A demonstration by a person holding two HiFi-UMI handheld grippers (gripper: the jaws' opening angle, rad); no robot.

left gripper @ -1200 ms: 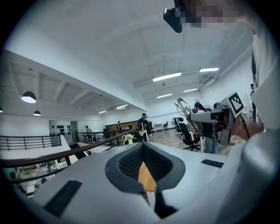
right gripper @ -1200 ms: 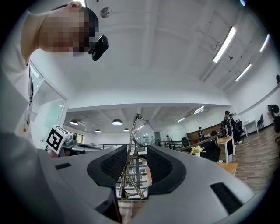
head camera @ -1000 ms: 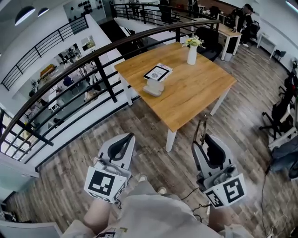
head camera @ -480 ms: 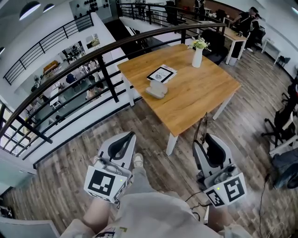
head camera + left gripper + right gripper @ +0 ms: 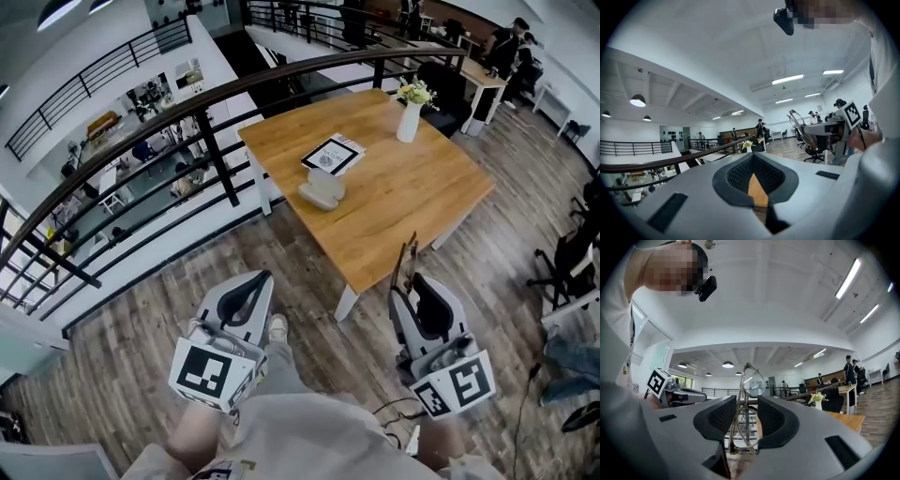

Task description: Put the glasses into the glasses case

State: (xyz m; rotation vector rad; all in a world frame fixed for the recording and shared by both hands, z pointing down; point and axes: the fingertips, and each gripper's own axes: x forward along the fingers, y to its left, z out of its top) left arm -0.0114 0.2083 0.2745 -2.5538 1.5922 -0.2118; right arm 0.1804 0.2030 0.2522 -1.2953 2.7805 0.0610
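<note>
The glasses case (image 5: 322,190), pale grey, lies on the wooden table (image 5: 412,197) ahead of me, near its left edge; whether its lid is up I cannot tell. My right gripper (image 5: 410,278) is shut on the thin-rimmed glasses (image 5: 406,260), which stand upright between its pads. In the right gripper view the glasses (image 5: 751,380) rise above the right gripper (image 5: 747,401). My left gripper (image 5: 262,276) is shut with nothing in it; the left gripper (image 5: 752,157) points toward the table. Both grippers hang over the floor, short of the table.
A tablet-like book (image 5: 333,155) and a white vase of flowers (image 5: 410,117) also stand on the table. A black railing (image 5: 202,141) runs along the left over a drop. Office chairs (image 5: 562,253) stand at the right; people (image 5: 511,42) sit at far desks.
The table and case have drawn a little nearer and shifted right in the head view as the person walks. Both grippers keep their pose; the glasses stay held.
</note>
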